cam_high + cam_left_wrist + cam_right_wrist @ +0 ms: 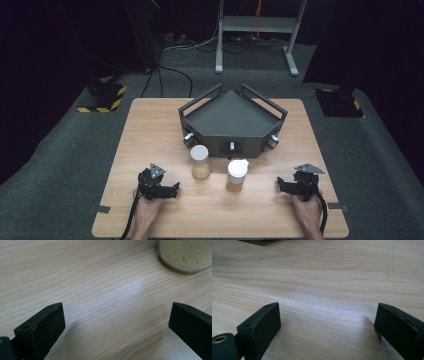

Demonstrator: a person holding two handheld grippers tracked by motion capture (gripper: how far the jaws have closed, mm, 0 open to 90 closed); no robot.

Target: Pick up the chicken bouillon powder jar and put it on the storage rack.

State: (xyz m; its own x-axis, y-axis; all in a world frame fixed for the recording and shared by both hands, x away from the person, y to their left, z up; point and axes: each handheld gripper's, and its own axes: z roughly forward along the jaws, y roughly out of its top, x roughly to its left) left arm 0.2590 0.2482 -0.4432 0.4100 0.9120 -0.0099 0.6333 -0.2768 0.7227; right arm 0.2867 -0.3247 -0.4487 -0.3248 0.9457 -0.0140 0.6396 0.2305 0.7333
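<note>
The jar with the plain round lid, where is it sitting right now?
In the high view the jar with the plain round lid stands upright on the table, left of the other jar and just in front of the dark tray.

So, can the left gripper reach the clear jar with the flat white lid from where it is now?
Probably yes. The left gripper is open, and bare wooden table lies between it and the clear jar with the flat white lid.

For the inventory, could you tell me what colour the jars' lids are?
White on both jars, clearest in the high view.
</note>
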